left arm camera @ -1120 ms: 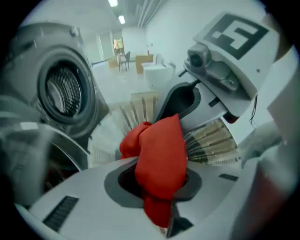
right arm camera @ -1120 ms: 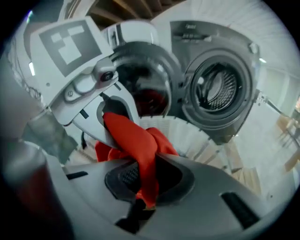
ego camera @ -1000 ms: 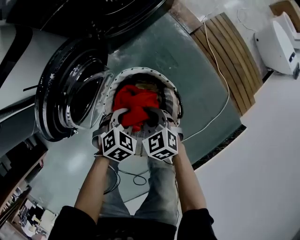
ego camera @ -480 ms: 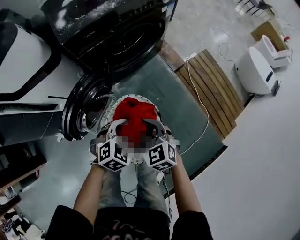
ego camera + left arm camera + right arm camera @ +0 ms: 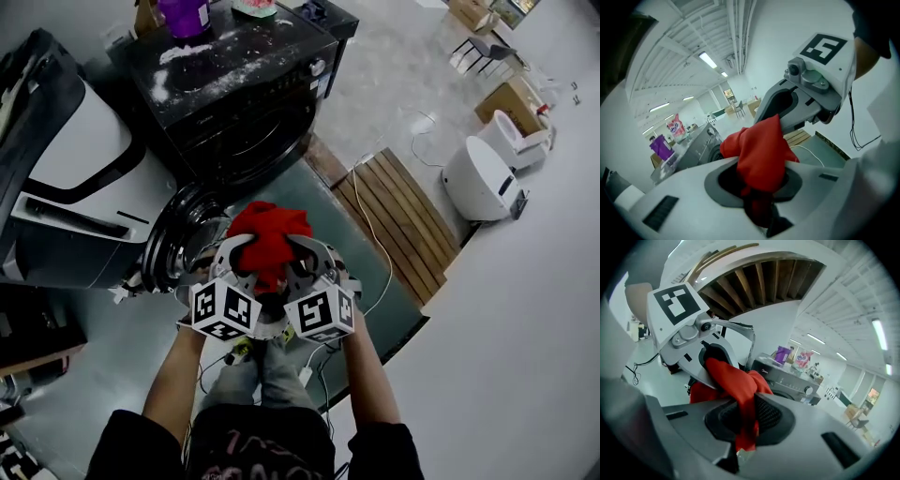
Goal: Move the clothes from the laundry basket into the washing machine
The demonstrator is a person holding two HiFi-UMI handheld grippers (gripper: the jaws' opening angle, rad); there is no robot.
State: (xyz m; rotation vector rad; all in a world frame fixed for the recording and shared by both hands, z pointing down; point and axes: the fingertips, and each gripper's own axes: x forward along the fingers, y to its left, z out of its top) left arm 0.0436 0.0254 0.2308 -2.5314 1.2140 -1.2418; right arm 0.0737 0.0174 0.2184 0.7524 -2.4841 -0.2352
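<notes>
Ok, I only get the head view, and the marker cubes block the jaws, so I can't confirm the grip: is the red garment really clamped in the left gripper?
Observer: Yes. The left gripper view shows the left gripper shut on the red garment, with cloth bunched between its jaws.
Operator: And the right?
Observer: The right gripper view shows the right gripper pinching a fold too. A red end sticks out on the camera's side of its jaws.

No readable text; print on the washing machine point(image 5: 787, 376) is too small.
</notes>
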